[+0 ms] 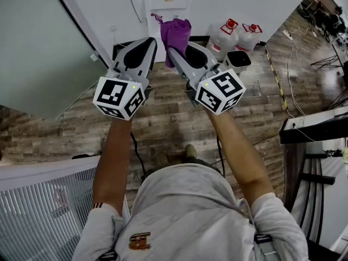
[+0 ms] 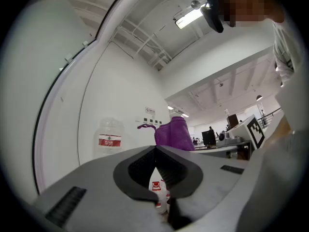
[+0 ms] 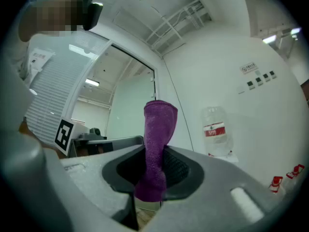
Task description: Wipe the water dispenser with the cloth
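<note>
- My right gripper (image 3: 153,170): clamped on the purple cloth (image 3: 157,139), short of the water dispenser (image 1: 167,1);
- My left gripper (image 2: 156,151): jaws together, empty;
- Risk: loose cloth top may fold on contact, wiping poorly.

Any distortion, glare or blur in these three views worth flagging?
Head view: sharp, evenly lit, mild bowing at edges, sheen on the wooden plank floor at right. Left gripper view: heavy fisheye, black corners, ceiling strip lamp blown out. Right gripper view: same fisheye; purple fleecy cloth is crisp.
</note>
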The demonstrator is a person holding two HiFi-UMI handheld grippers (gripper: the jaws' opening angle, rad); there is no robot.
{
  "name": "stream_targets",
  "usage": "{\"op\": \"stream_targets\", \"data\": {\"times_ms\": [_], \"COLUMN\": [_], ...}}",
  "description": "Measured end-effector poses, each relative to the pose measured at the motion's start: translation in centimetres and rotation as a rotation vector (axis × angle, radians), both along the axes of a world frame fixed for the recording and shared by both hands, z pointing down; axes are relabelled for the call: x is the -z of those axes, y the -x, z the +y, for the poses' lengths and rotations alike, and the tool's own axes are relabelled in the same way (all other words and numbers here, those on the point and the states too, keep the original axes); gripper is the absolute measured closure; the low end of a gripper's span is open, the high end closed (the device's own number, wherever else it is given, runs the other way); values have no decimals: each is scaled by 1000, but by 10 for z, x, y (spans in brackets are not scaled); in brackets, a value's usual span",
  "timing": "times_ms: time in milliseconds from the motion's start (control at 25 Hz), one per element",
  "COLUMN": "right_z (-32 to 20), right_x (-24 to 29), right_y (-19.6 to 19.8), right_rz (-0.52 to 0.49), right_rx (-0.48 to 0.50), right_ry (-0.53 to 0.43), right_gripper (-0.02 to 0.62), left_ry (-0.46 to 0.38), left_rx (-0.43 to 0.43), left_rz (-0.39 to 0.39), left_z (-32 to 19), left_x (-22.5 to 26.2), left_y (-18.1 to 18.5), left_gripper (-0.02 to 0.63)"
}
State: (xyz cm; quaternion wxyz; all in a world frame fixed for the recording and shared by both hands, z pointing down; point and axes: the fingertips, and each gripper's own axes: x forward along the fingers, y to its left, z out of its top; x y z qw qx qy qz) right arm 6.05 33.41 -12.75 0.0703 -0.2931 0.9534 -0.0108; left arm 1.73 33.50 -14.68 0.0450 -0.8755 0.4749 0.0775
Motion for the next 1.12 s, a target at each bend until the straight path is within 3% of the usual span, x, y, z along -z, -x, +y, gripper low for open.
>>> {"op": "stream_targets", "data": {"times_ms": [440,1120], "right_z": [0,-23], "right_x": [-6,-28], "right_y": [10,71], "right_rz": [-3,36], "right_rx": [-14,-94], "right_ry": [4,10], "right_gripper": [500,499], "left_ry": [5,10], "left_rx": [6,10], "left_rz": [19,23], "left_z": [-3,-27], "left_x": [-8,-26], "left_y": [14,85], "left_gripper": [607,607]}}
